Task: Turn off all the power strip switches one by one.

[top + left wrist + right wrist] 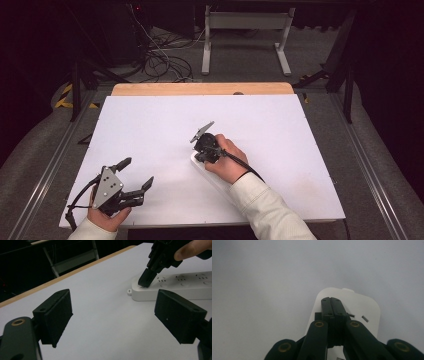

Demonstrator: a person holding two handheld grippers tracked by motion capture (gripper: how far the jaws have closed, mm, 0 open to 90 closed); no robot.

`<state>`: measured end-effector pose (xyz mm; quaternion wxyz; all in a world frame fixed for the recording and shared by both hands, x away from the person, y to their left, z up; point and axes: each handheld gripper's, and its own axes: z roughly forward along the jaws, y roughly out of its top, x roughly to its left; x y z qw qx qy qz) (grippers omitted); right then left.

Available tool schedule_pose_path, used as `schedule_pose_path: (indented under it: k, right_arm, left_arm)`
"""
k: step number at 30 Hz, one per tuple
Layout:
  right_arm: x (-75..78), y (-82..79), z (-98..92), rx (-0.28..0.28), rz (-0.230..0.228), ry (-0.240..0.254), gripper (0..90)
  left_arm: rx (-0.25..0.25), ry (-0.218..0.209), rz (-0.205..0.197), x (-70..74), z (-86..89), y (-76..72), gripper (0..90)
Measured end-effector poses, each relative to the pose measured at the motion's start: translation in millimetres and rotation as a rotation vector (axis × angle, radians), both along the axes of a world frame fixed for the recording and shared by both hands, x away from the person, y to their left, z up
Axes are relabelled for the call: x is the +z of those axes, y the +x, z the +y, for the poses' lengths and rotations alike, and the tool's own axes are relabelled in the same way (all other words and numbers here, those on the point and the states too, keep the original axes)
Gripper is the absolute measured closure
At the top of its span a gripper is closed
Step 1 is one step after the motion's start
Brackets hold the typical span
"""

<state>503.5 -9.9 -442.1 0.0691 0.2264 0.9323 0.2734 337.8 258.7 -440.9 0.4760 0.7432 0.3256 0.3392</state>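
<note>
**On the white board: closed jaws pressing the power strip's end**

Near left, your left gripper (134, 176) hovers low over the white board (150, 120), jaws spread wide, nothing between them. It sits well apart from the work, so leave it parked there and keep its cable off the centre.

Moving right to the middle: the white power strip (175, 287) lies flat on the board, running from the centre back toward you under your right forearm. Its far end, the rounded one with a small mounting tab, points away from you.

Your right gripper (202, 148) is tipped down onto that far end. Jaws are pressed together, gripping nothing; the joined tips touch the strip's top face just beside the first socket slots. Looks like a press on a switch there, though the button itself is hidden under the tips.

To do it well: push straight down, don't angle sideways, or the strip will skid on the smooth board. Keep jaws together so the tips act as one point.
</note>
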Motion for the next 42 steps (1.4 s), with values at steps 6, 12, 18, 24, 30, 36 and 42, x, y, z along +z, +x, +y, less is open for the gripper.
schedule_pose_path:
  k: [6, 12, 18, 24, 30, 36, 42]
  right_arm:
    - [11.7, -5.9, -8.7, 0.019, -0.092, 0.084, 90.0]
    - [51.0, -20.3, -50.9, 0.045, -0.169, 0.374, 59.5]
    - [62.8, -33.0, -86.4, 0.02, -0.248, 0.459, 40.7]
    - [65.3, -48.7, -121.2, -0.021, -0.336, 0.518, 29.2]
    - [50.7, -63.9, -166.2, -0.104, -0.387, 0.588, 27.0]
    - [24.4, -70.6, -198.3, -0.14, -0.368, 0.536, 26.2]
    - [-1.1, -76.2, -227.1, -0.222, -0.346, 0.532, 25.7]
  left_arm:
    - [0.002, -0.005, -0.002, 0.5, 1.2, -0.2, 15.3]
    - [0.005, -0.007, 0.005, 0.4, 1.6, 1.8, 15.1]
    - [0.014, -0.014, -0.003, 2.6, 2.8, 0.6, 14.7]
    - [0.018, -0.023, 0.006, 3.3, 4.9, 2.3, 13.9]
    - [0.011, -0.019, 0.016, 4.8, 7.0, 1.4, 13.4]
    - [0.015, -0.016, 0.017, 4.6, 8.9, 0.6, 12.7]
    - [0.012, -0.008, 0.024, 0.4, 12.6, 2.6, 12.1]
